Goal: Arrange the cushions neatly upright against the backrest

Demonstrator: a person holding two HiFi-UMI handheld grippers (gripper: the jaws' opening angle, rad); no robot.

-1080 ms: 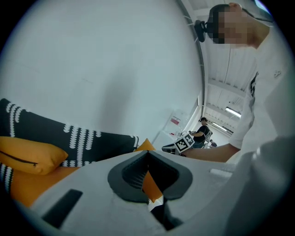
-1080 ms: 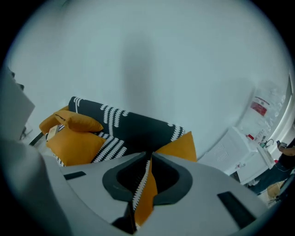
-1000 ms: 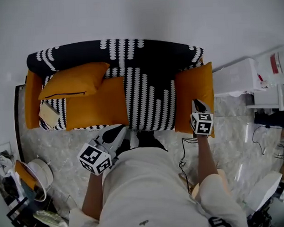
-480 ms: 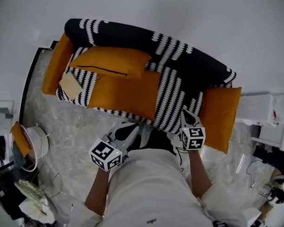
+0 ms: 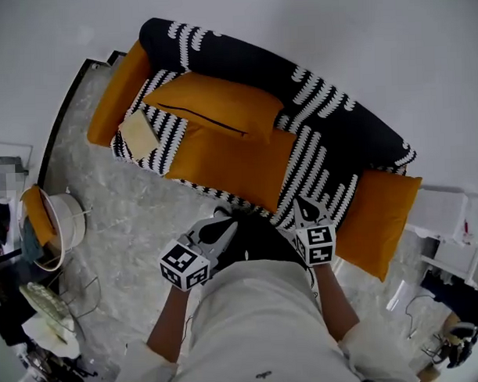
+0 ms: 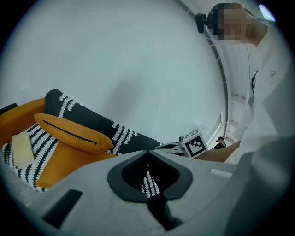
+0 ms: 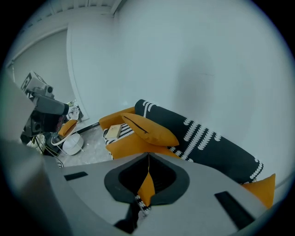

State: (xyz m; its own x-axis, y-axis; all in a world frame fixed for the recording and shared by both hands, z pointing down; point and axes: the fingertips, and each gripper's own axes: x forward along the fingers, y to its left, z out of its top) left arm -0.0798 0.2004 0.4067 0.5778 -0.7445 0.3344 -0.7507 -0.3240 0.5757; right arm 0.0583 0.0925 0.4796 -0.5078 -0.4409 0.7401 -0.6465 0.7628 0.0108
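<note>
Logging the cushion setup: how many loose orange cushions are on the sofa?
2: the leaning cushion rests against the backrest; the flat cushion lies on the seat in front. Others may be hidden behind the person.

Count: 1 sofa [image 5: 338, 124]; 2 orange cushions on its seat, 1 with a zipper [image 5: 212, 105] and 1 flat [image 5: 234, 159]; 2 orange end pieces, 1 at each sofa end [image 5: 114, 93] [image 5: 385, 216]; 1 small beige pad [image 5: 139, 133]; 2 grippers, left gripper [image 5: 223, 221] and right gripper [image 5: 303, 204]; 2 marker cubes [image 5: 184, 266] [image 5: 316, 245], 1 per gripper.
</note>
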